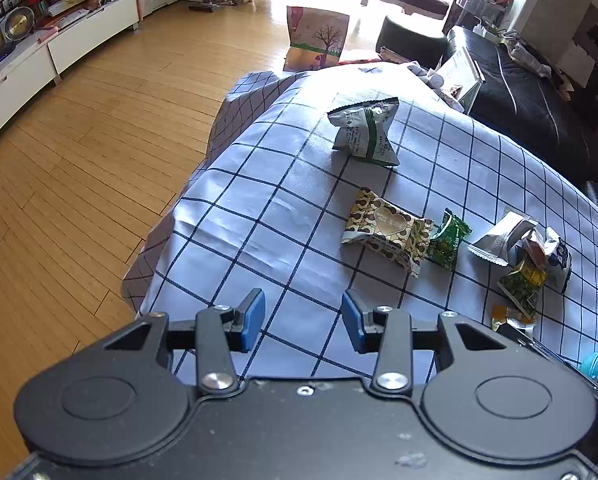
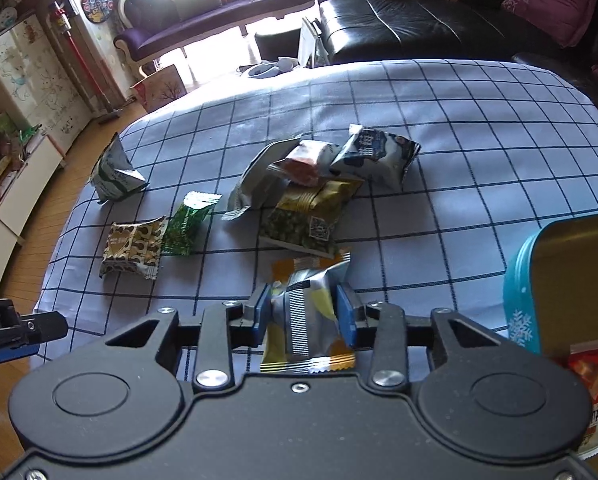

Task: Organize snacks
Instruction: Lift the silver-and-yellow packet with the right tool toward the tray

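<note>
My right gripper (image 2: 303,312) is shut on a silver and yellow snack packet (image 2: 305,320), held above the near part of the checked tablecloth (image 2: 479,152). A pile of packets (image 2: 319,184) lies just beyond it. A brown heart-print packet (image 2: 133,246), a green packet (image 2: 187,222) and a white-green packet (image 2: 113,174) lie to the left. My left gripper (image 1: 303,322) is open and empty over the table's near edge. In its view are the heart-print packet (image 1: 387,234), the white-green packet (image 1: 365,130) and the pile (image 1: 527,256).
A teal tin (image 2: 523,304) with a raised gold lid (image 2: 575,280) stands at the right, a red packet (image 2: 591,392) below it. A black sofa (image 2: 419,24) lies beyond the table, wood floor (image 1: 79,160) to the left, a paper bag (image 1: 317,38) on it.
</note>
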The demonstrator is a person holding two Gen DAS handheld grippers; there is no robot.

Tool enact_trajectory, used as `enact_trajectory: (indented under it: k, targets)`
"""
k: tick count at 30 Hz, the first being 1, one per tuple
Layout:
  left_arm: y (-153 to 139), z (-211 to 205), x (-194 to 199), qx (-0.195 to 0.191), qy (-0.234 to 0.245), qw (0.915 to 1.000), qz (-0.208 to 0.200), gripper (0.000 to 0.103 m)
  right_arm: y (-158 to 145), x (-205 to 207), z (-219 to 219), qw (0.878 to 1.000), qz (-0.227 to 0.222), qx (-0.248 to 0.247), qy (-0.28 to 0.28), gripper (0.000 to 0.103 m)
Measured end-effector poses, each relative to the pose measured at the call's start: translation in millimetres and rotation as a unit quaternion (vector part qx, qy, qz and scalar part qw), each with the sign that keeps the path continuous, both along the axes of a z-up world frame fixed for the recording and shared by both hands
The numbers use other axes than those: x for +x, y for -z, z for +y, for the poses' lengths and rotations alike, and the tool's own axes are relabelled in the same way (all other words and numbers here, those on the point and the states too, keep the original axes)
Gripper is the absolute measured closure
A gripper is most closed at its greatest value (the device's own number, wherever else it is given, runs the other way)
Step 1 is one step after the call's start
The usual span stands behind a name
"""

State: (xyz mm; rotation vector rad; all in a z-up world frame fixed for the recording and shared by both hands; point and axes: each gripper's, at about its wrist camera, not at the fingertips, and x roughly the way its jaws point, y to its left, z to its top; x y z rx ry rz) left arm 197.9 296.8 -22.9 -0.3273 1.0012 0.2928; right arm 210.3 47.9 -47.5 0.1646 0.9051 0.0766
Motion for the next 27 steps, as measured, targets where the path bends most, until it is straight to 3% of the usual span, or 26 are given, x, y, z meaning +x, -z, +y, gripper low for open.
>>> enact_trajectory:
  k: [7, 17, 19, 24, 27]
  targets:
    - [1, -1, 1, -0.009, 0.006, 0.9999, -0.001, 0.06, 4, -8, 18, 0.997, -0.015, -0.066, -0.035, 0.054]
    - [-2, -11, 9, 0.005, 0.013, 0.9995, -0.028, 0.06, -10, -18, -4, 0.998, -0.032, -0.008, -0.052, 0.059]
    - [-6, -12, 20, 0.011, 0.008, 0.9993, -0.034, 0.06, -13, -20, -4, 0.998, -0.037, -0.001, -0.058, 0.059]
    - [-18, -7, 58, -0.016, 0.0, 0.9988, -0.046, 0.059, -14, -23, -1, 0.996, -0.051, -0.006, -0.074, 0.059]
    - [-26, -5, 86, -0.002, -0.009, 0.9987, -0.05, 0.058, -13, -22, -3, 0.996, -0.048, -0.003, -0.081, 0.059]
